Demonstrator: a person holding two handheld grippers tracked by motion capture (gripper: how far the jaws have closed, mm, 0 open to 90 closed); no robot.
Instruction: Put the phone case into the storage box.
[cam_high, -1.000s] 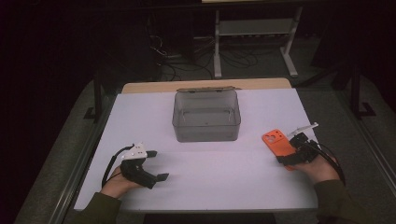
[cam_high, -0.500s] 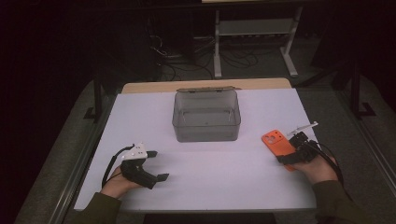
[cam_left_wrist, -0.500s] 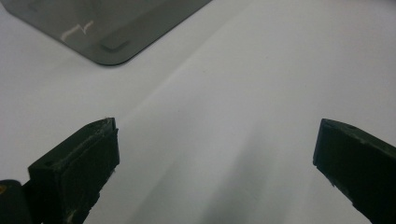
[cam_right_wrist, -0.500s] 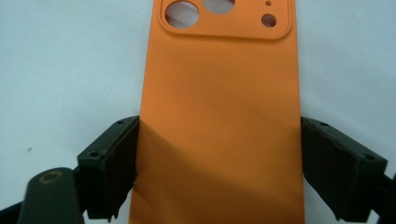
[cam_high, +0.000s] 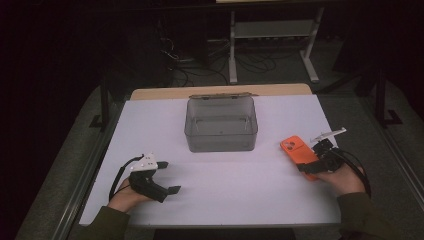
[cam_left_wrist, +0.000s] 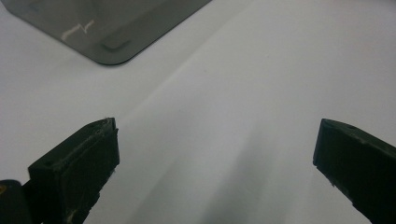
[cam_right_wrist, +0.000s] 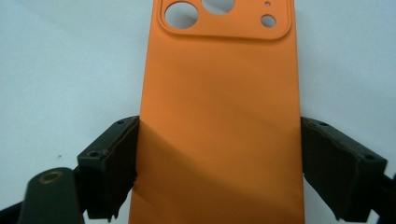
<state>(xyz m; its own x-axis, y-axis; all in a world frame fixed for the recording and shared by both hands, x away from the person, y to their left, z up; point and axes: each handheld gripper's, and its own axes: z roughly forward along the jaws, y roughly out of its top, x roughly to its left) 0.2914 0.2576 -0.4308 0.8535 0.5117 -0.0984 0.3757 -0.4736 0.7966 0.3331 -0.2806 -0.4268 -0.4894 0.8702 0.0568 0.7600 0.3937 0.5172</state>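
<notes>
— Where is the flat orange silicone phone case (cam_right_wrist: 219, 121) right now?

— On the white desk (cam_high: 240, 185), to the right of the smoky grey clear plastic box (cam_high: 221, 124) and a little nearer the person. Its cut-out camera end points away from the person and slightly toward the box; its plain end lies in the right claw (cam_high: 311, 164).

— So the long axis runs along the claw's own line?

— Yes. In the right gripper view the case runs straight up the middle, camera holes at the far end, and the two black jaws stand against its long edges, one each side. They are set wide, about the width of the case. The left-hand pad meets the edge; on the right the contact looks just as close, so I take it as a grip across the width.

— And the other hand?

— The left claw (cam_high: 167, 180) lies on the desk, left of the box and nearer the person, well apart from the case. Its jaws are spread wide with bare desk between them, a corner of the box ahead.

— Which hand acts, then?

— The right one, I judge. The box lies to the case's left and slightly farther away, so the carry would go that way.
</notes>
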